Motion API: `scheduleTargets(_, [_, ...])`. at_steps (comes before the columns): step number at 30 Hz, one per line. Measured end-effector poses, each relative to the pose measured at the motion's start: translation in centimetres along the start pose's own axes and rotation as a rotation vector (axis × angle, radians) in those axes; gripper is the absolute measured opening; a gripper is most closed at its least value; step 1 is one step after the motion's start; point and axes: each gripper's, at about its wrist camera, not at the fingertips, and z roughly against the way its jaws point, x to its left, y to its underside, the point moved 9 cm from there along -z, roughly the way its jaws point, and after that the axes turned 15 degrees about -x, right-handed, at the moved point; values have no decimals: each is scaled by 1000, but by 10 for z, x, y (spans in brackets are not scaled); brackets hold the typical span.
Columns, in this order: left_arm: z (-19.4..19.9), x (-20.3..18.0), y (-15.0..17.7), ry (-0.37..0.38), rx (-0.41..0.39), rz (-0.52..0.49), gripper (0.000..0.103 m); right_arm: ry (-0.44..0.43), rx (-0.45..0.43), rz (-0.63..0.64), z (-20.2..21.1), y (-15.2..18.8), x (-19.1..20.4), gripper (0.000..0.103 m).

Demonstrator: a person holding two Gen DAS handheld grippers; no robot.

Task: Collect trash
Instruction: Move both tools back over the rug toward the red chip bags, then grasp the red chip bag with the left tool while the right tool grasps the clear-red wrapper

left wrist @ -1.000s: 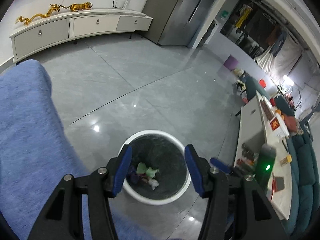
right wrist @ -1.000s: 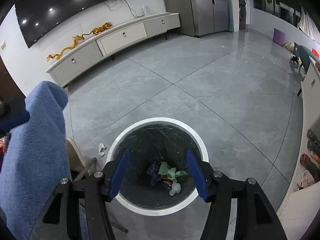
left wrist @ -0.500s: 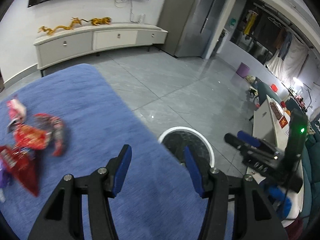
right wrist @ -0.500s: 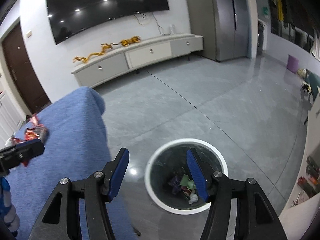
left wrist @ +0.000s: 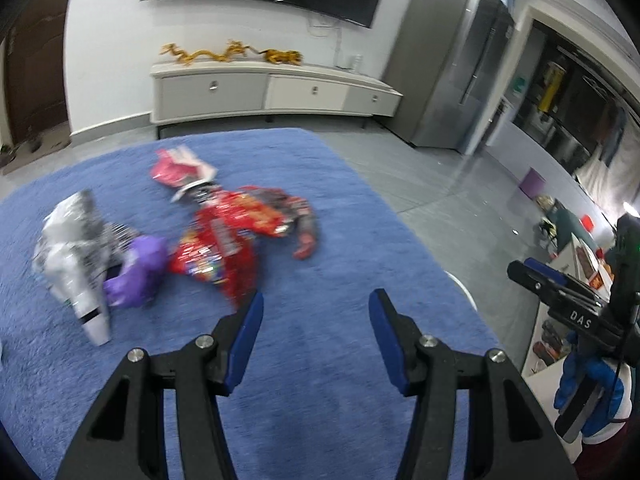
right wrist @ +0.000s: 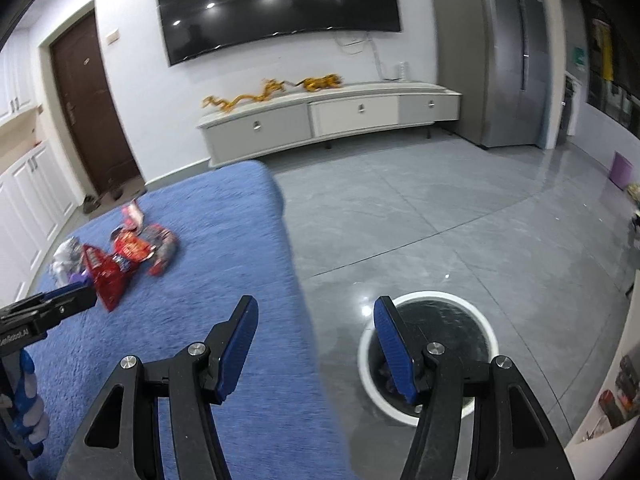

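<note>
left gripper point(left wrist: 316, 336): jaws wide, nothing between them, hovering over the blue cloth-covered surface point(left wrist: 340, 240) near its front-right part, trash pile ahead-left.
right gripper point(right wrist: 314, 340): jaws wide, nothing held, straddling the right edge of the blue surface; one finger over cloth, the other over the trash bin point(right wrist: 428, 356).
trash location: all clustered on the left half of the blue surface, well apart from its right edge; pieces touch or overlap each other.
bin location: on the grey floor just beside the right edge of the blue surface; white rim, dark liner.
done: bin already holds some bits of trash at the bottom, partly hidden behind the right finger; count not readable.
left: the whole pile on the cloth is uncollected; my read is roughly mid-task.
count, red snack bags: looks like 2, a large red bag point(left wrist: 216, 256) and a red-orange wrapper point(left wrist: 256, 208) overlapping it; blur makes this uncertain.
count, other trash: 1 pink-white wrapper point(left wrist: 180, 168) toward the far edge, 1 purple crumpled piece point(left wrist: 140, 272), 1 silver-white wrapper point(left wrist: 76, 248) leftmost, 1 dark reddish strip point(left wrist: 306, 228) at the pile's right end.
count, bins: 1.
next, likely: left gripper takes the nearest piece, the large red bag.
risk: overlapping foils may drag neighbours along.
</note>
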Motion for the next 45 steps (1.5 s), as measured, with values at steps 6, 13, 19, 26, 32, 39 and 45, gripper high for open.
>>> scheduleTargets(6, [-6, 30, 4, -44, 15, 40, 53, -96, 53, 59, -30, 7, 55, 58])
scheduleTargets(13, [-25, 48, 1, -69, 35, 41, 52, -182, 60, 123, -65, -4, 107, 57])
scheduleTargets(19, [-45, 55, -2, -75, 55, 37, 48, -233, 72, 114, -102, -18, 129, 48])
scheduleTargets(26, [-61, 59, -6, -64, 65, 46, 40, -271, 124, 93, -141, -13, 146, 44])
scheduleTargets(32, [-60, 59, -7, -45, 56, 44, 26, -282, 177, 79, -161, 1, 152, 25])
scheduleTargets(39, [-44, 47, -3, 10, 38, 57, 9, -291, 149, 90, -140, 3, 149, 17])
scheduleTargets(45, [-19, 34, 1, 40, 10, 51, 8, -255, 114, 67, -109, 4, 130, 17])
